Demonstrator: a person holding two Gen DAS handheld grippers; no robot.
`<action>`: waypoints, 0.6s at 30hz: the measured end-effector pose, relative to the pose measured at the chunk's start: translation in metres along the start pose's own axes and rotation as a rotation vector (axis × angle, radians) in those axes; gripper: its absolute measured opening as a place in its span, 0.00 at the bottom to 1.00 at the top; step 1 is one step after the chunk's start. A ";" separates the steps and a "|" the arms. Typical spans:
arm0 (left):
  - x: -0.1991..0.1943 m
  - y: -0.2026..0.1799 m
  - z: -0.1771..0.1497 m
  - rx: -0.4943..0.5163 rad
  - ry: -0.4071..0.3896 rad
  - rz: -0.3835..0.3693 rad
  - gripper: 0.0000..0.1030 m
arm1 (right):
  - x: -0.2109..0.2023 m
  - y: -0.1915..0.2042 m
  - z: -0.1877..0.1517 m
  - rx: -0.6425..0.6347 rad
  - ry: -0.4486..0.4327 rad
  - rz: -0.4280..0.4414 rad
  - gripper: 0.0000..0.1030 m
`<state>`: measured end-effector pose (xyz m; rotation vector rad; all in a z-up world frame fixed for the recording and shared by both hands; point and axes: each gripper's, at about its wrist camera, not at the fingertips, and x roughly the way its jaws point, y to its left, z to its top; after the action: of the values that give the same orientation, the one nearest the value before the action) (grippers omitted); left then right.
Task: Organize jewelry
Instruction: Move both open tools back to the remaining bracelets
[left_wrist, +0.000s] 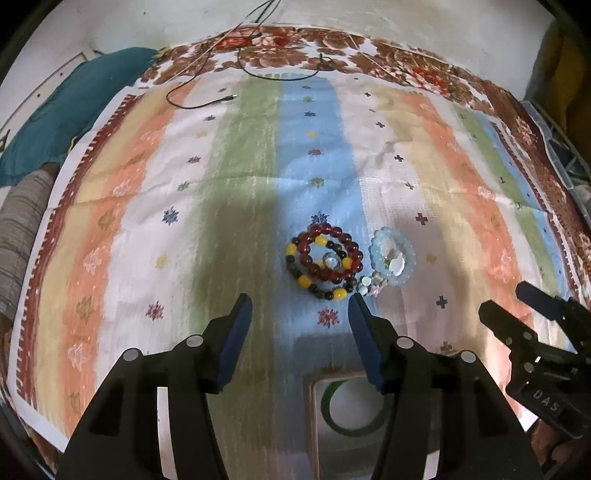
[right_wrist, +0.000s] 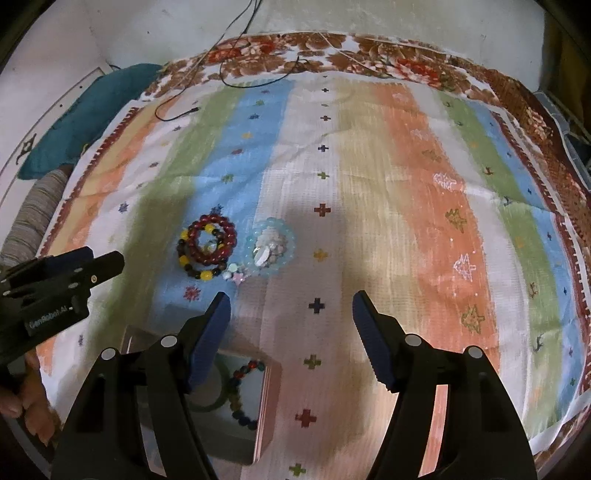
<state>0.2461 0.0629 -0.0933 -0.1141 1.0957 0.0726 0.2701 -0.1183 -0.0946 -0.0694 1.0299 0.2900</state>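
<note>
1. Left wrist view: left gripper (left_wrist: 300, 304) has its blue-padded fingers (left_wrist: 236, 332) spread wide, nothing between them, hovering over the striped pastel cloth (left_wrist: 147, 206).
2. Just ahead of the fingertips: dark red round-bead bracelet (left_wrist: 325, 254) lying on top of a dark-and-yellow bead bracelet (left_wrist: 314, 284), a small clear faceted piece inside the rings. The right fingertip is just beside the yellow bead at their near edge.
3. Ahead and to the right: pale blue translucent bead bracelet (left_wrist: 393, 256) with shiny bits inside it; a small cluster of pale loose beads (left_wrist: 369, 286) sits between it and the right fingertip.
4. Below, between the fingers: pale open box (left_wrist: 314, 413) holding a green ring-shaped bangle (left_wrist: 327, 410).
5. Far right: right gripper (left_wrist: 509, 302) seen from the side; can't tell its gap here.
6. Far ahead: thin black cable (left_wrist: 207, 105) on the cloth.
7. Right wrist view: right gripper (right_wrist: 291, 302) spread wide, empty, over the cloth's white/tan stripes.
8. The bracelet pile is ahead-left of the left fingertip. The box is under the left finger, with the bangle and a multicoloured bead bracelet (right_wrist: 240, 387) inside.
9. Left gripper (right_wrist: 110, 260) at far left, held in a hand (right_wrist: 26, 410).
</note>
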 end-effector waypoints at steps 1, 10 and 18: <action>0.002 -0.001 0.001 0.005 0.000 0.000 0.53 | 0.002 0.000 0.002 0.003 -0.004 -0.001 0.66; 0.026 0.003 0.011 0.003 0.018 -0.009 0.53 | 0.025 -0.002 0.012 0.012 0.020 -0.011 0.66; 0.044 0.002 0.018 0.026 0.024 -0.006 0.56 | 0.048 -0.009 0.020 0.041 0.043 -0.010 0.66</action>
<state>0.2820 0.0671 -0.1239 -0.0957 1.1198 0.0519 0.3127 -0.1129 -0.1260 -0.0438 1.0776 0.2588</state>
